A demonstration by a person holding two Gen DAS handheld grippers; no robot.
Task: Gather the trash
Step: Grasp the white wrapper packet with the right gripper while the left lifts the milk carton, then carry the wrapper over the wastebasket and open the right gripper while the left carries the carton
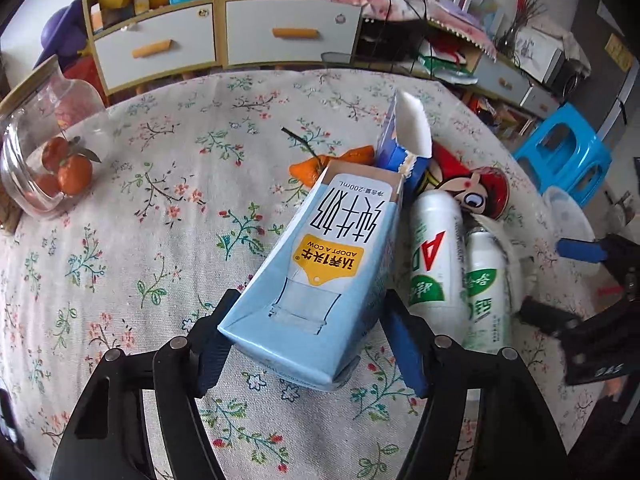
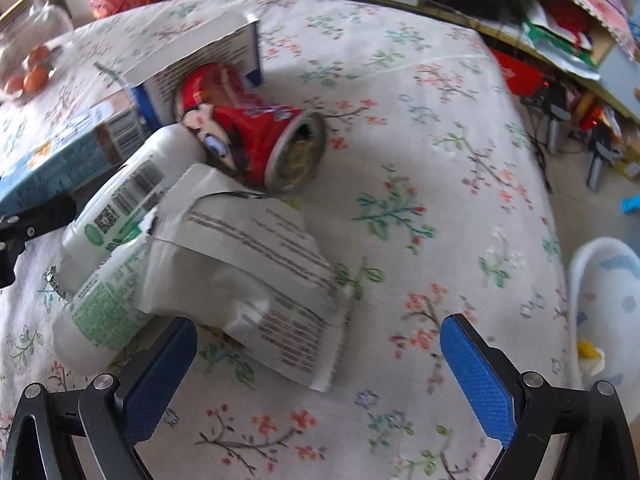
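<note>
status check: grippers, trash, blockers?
Left gripper shut on milk carton. Right gripper open, empty, near the torn wrapper. Bottles and red can crowd it.

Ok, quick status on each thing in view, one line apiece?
Left claw: shut on milk carton.
Milk carton: tilted, top open.
Right claw: open, holding nothing.
Two white bottles: lying side by side.
Red can: on its side, open.
Grey pouch: torn, crumpled, lying over bottles.
</note>
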